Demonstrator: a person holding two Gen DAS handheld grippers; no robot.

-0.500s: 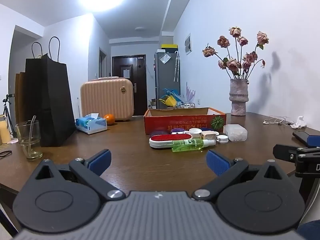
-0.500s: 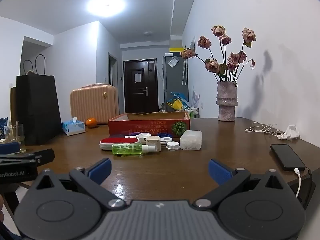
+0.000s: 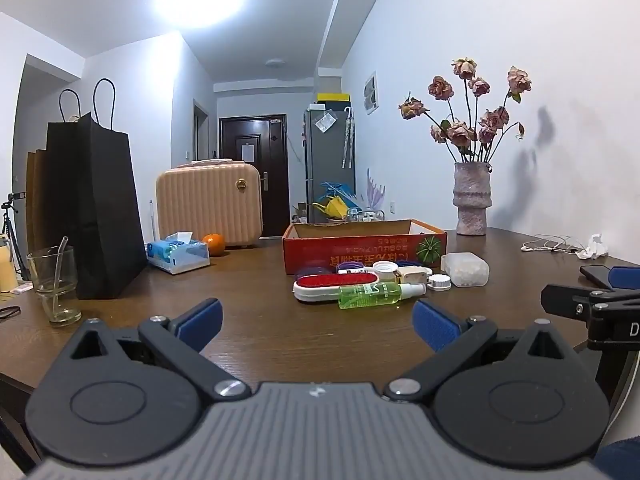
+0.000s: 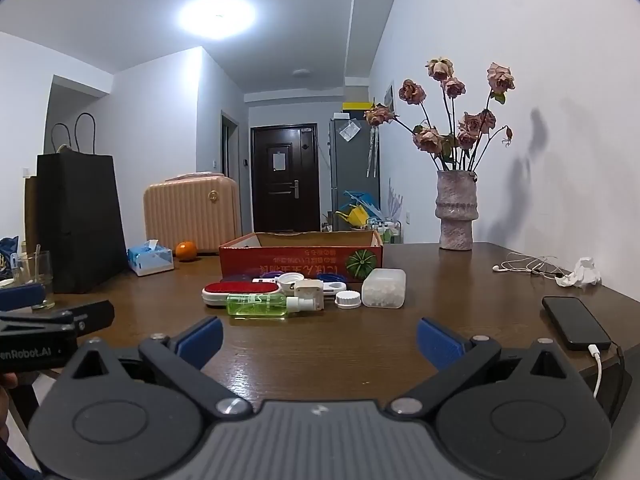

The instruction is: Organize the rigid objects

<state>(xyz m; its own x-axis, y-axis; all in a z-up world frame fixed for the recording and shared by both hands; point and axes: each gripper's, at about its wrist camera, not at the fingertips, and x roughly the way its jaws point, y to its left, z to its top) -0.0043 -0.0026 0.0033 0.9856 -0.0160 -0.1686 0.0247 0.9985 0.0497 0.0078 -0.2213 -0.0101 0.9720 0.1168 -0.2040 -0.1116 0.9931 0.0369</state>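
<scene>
A cluster of small items lies on the brown table in front of an open red cardboard box [image 3: 364,248] [image 4: 300,258]: a red and white brush [image 3: 335,285] [image 4: 240,292], a green spray bottle [image 3: 372,294] [image 4: 260,304], a frosted plastic case [image 3: 466,269] [image 4: 384,288], white lids [image 3: 439,282] [image 4: 347,300] and a small white block [image 4: 308,292]. My left gripper [image 3: 316,320] stands open over the near table edge, well short of the items, nothing between its blue pads. My right gripper [image 4: 319,336] is open too, empty, also short of them.
A black paper bag [image 3: 100,216], a glass with a straw [image 3: 54,284], a tissue box [image 3: 178,252], an orange [image 3: 214,243] and a pink case [image 3: 210,204] stand to the left. A vase of dried roses [image 4: 456,212], earphones [image 4: 528,266], crumpled tissue and a charging phone [image 4: 574,322] are to the right.
</scene>
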